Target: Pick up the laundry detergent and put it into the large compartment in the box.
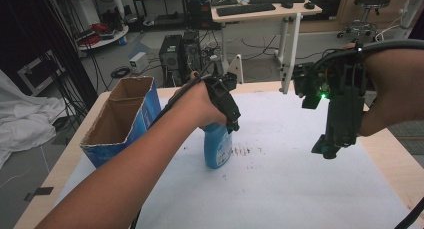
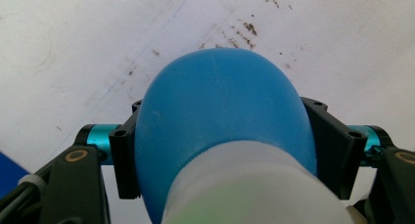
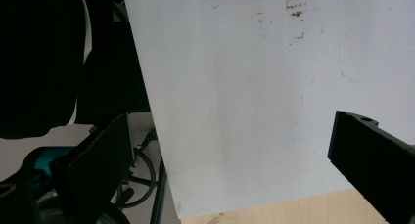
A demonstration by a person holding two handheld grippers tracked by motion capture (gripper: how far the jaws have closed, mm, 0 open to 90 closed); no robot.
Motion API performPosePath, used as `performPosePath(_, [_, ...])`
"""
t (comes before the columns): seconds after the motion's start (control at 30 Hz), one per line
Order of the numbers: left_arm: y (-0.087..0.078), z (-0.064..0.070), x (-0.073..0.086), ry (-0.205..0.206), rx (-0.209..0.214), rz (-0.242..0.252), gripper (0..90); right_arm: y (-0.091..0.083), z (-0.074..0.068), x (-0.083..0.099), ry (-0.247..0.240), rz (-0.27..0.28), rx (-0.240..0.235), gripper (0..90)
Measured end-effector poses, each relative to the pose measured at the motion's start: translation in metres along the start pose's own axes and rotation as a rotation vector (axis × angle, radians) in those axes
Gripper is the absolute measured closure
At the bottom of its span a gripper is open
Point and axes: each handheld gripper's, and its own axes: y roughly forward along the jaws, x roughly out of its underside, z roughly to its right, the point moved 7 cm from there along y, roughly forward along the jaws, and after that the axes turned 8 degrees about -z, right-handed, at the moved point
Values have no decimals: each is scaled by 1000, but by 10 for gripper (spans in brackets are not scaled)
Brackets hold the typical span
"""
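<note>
A blue bottle point(image 1: 217, 145) with a pale label stands on the white sheet point(image 1: 280, 184) near the table's middle. My left gripper point(image 1: 226, 120) comes down on it from above, shut on its upper part. In the left gripper view the bottle point(image 2: 220, 121) bulges between the two black jaws, which press its sides. My right gripper point(image 1: 326, 150) hangs above the right half of the sheet, apart from the bottle. Its jaws stand wide apart in the right gripper view, with bare white sheet point(image 3: 244, 111) between the fingertips point(image 3: 364, 150).
An open blue cardboard box point(image 1: 122, 121) stands at the table's left side, close to my left forearm. Brown specks point(image 1: 245, 151) mark the sheet beside the bottle. Beyond the table's far edge are computer towers point(image 1: 180, 54), a desk and cables.
</note>
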Motion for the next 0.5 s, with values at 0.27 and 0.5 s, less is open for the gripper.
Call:
performPosePath(0.27, [0,0,1,5,-14,-13,315,1,1,0,1,0,-3,21])
performPosePath(0.5, [1,-2,1,-3,-31,-20,375,2,1,-1,5,-1,-5,21])
